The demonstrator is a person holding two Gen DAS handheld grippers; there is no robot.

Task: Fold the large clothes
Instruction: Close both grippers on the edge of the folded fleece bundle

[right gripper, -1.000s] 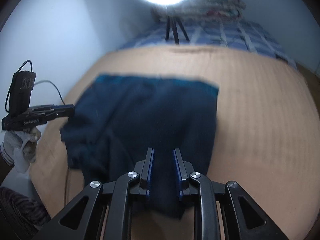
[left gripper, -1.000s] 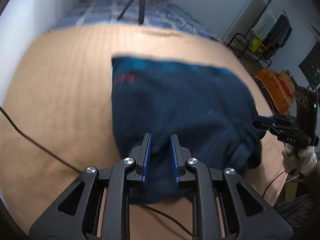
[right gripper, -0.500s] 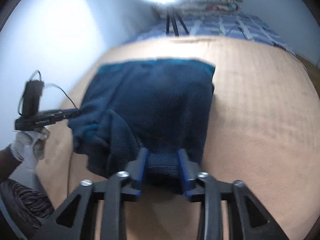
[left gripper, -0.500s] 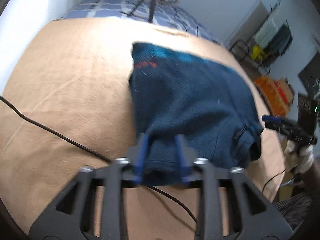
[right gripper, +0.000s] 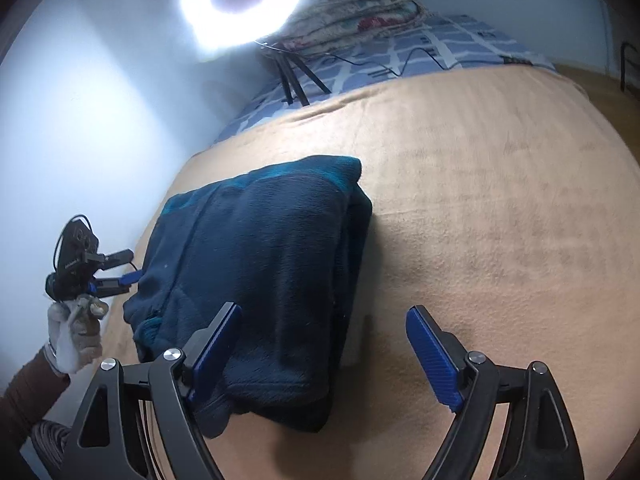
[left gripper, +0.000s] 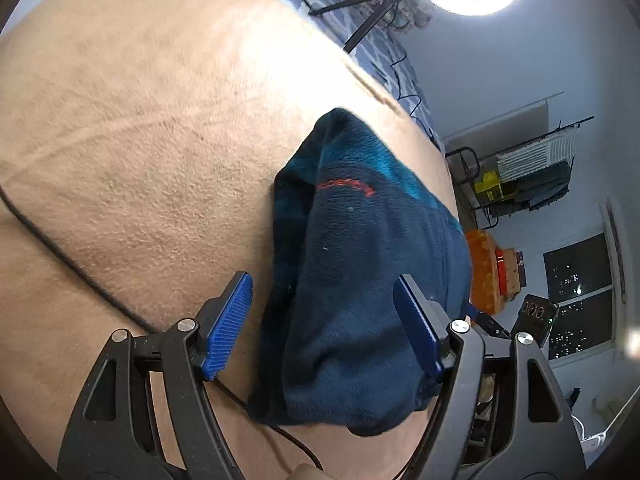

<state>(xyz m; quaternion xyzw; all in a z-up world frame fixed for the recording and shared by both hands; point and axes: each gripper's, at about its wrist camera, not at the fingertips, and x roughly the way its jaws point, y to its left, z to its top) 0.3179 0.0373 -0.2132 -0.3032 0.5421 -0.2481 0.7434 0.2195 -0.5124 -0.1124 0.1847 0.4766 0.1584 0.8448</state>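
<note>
Both grippers have just been opening and now stand wide, gripping nothing. The folded navy fleece (left gripper: pixel 360 280) lies on the tan blanket (left gripper: pixel 140 160); its near edge sits between the left gripper (left gripper: pixel 324 320) jaws, clear of both pads. At the right gripper (right gripper: pixel 324 348), it lies against the left jaw, the right jaw over bare blanket. The release looks done, so draw both hands straight back, pads clear, so the fold stays flat.
</note>
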